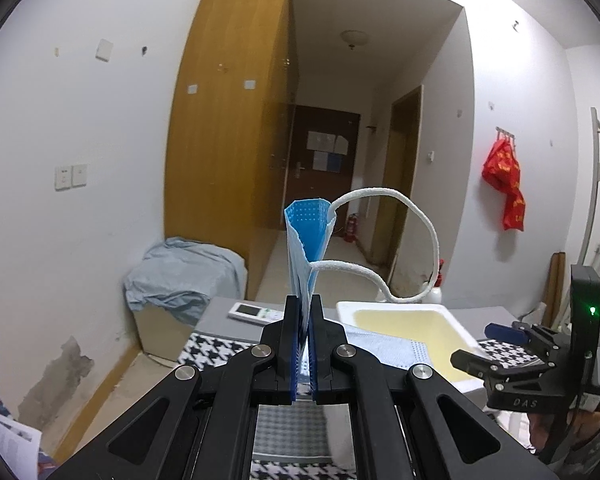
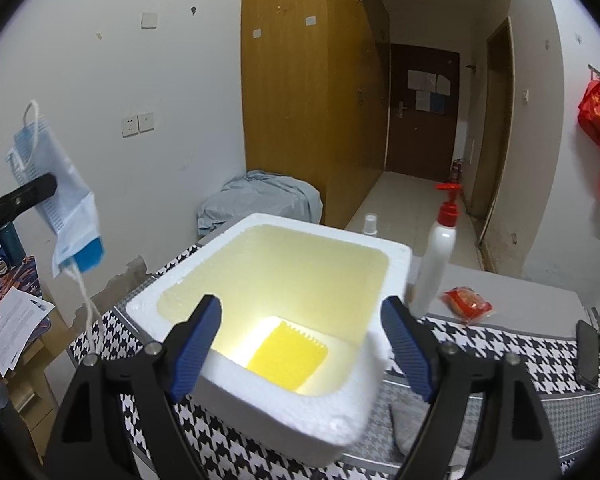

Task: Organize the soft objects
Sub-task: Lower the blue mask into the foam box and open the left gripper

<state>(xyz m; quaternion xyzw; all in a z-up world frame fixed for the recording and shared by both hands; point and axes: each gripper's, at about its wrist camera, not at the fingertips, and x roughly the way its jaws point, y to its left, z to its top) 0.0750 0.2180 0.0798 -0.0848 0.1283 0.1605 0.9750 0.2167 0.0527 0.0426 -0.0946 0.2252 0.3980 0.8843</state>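
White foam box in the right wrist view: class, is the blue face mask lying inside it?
No: the white foam box holds only a yellow sponge, while the blue face mask hangs from the left gripper.

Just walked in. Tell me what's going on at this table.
A person is working with two handheld grippers. The left gripper is shut on a blue face mask, held up in the air with its ear loop dangling. The right gripper is open and empty, its fingers to either side of a white foam box on the houndstooth cloth. A yellow sponge already lies inside.
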